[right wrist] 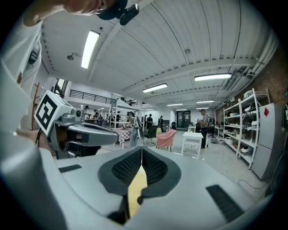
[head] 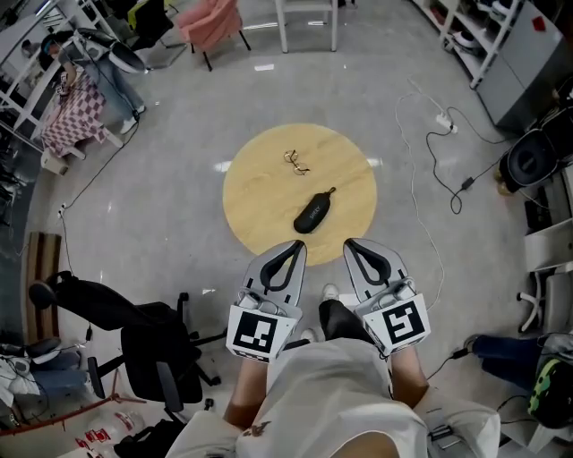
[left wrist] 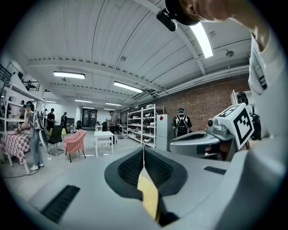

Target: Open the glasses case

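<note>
Left gripper [head: 294,246]: jaws clenched, nothing between them. Right gripper [head: 353,243]: jaws clenched, likewise empty. Glasses case [head: 313,213] lies closed on the round table [head: 251,192], just ahead of both jaw tips and apart from them. Glasses [head: 296,161] lie farther ahead, beyond the case.

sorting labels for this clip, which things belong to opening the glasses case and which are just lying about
For the job: glasses case, round table, left gripper, right gripper, both shut.
Lying about: glasses, office chair, pink chair, floor cable.
</note>
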